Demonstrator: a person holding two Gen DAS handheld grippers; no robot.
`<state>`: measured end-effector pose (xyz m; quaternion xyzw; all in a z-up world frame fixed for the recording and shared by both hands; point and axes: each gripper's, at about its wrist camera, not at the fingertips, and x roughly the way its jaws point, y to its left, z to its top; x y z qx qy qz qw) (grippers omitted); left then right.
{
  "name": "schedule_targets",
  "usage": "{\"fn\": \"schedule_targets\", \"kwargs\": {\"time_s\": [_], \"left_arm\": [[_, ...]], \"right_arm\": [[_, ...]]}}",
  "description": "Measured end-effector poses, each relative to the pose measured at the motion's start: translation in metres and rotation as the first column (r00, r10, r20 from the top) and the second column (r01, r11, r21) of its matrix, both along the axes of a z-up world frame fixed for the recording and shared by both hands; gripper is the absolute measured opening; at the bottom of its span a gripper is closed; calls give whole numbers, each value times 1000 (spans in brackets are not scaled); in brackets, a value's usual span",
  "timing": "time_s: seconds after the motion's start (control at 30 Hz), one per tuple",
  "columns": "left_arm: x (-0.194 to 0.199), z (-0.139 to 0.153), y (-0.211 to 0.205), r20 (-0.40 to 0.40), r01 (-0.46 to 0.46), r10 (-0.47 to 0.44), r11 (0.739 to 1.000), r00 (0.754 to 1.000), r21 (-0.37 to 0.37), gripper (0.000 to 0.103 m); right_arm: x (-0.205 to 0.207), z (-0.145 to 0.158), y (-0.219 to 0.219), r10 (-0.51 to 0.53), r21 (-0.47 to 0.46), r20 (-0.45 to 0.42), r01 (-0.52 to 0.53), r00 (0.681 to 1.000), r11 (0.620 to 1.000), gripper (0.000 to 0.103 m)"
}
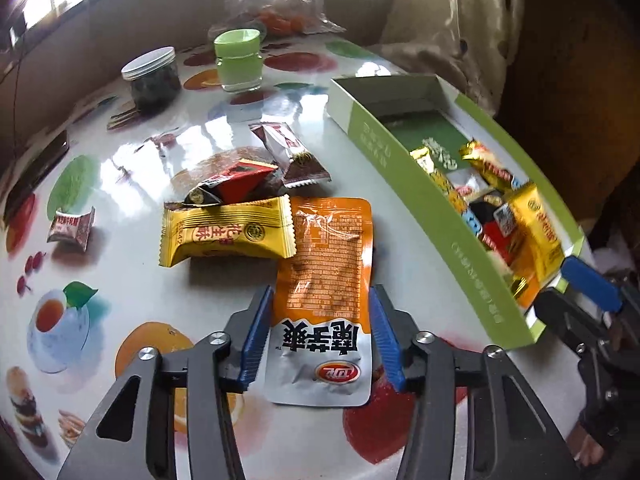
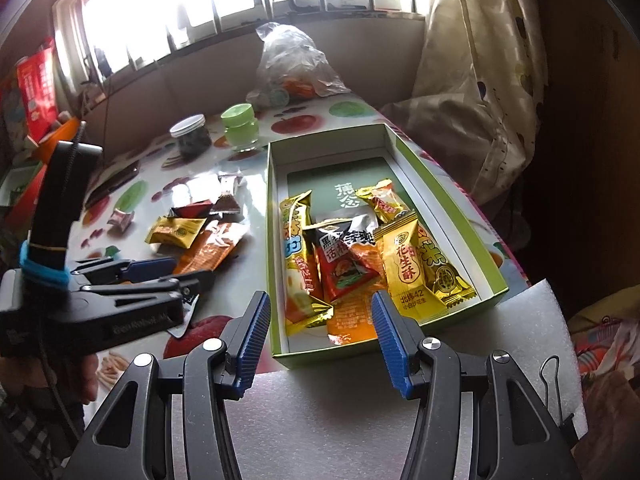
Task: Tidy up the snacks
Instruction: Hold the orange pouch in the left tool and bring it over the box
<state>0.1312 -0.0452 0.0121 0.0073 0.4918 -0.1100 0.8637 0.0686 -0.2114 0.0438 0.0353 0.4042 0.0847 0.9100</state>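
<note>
An orange-and-silver snack packet (image 1: 324, 264) lies on the fruit-print table (image 1: 400, 248), and my left gripper (image 1: 320, 344) is shut on it, with a blue pad against each long edge. Beyond it lie a yellow packet (image 1: 228, 232), a red-and-black triangular packet (image 1: 232, 184), a brown-and-silver packet (image 1: 292, 152) and a small wrapped candy (image 1: 72, 226). A green-and-white box (image 2: 273, 248) to the right holds several snacks. My right gripper (image 2: 320, 336) hangs open over the box's near end with nothing between its fingers. The left gripper (image 2: 184, 274) also shows from the side, low on the orange packet (image 2: 212, 248).
A dark jar with a white lid (image 1: 152, 80) and a green-lidded jar (image 1: 238, 60) stand at the back, with a clear plastic bag (image 1: 276, 0) behind them. A white foam sheet (image 2: 520, 340) lies under the box's near end. A curtain (image 2: 480, 80) hangs at the right.
</note>
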Motion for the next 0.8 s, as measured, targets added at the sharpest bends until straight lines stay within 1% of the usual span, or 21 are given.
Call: {"fn": "schedule_targets", "kwargs": {"time_s": [0.07,0.2,0.27,0.37,0.5,0.57,0.63,0.73,0.8], "left_arm": [[0,3,1,9,-9,9,1000,1000,-3,40],[-4,8,-1,14,-5,5,1000,1000,-11,40],[-7,17,-3,27,-6,6,1000,1000,-19,40],[-9,34,-10,67,23,-20,998,998,-51,41],[-4,49,-26,79,56,-49,995,996,-77,41],[3,52,-37,72,73,-67,994,995,-86,41],[9,53,-48,66,91,-83,989,994,-116,41],[18,51,-62,49,98,-93,989,994,-114,41],[21,51,-72,41,115,-111,985,993,-128,41]], "right_arm": [[0,0,0,0,2,-1,0,1000,1000,52],[-1,0,-1,0,4,3,-1,1000,1000,52],[0,0,-3,-2,5,5,2,1000,1000,52],[0,1,-4,-8,10,4,8,1000,1000,52],[-2,4,-7,-15,15,12,15,1000,1000,52],[-2,5,-10,-24,19,15,24,1000,1000,52],[-3,5,-14,-35,25,13,35,999,999,52],[-3,5,-21,-56,32,9,55,998,998,52],[-3,6,-27,-72,38,9,71,997,997,52]]}}
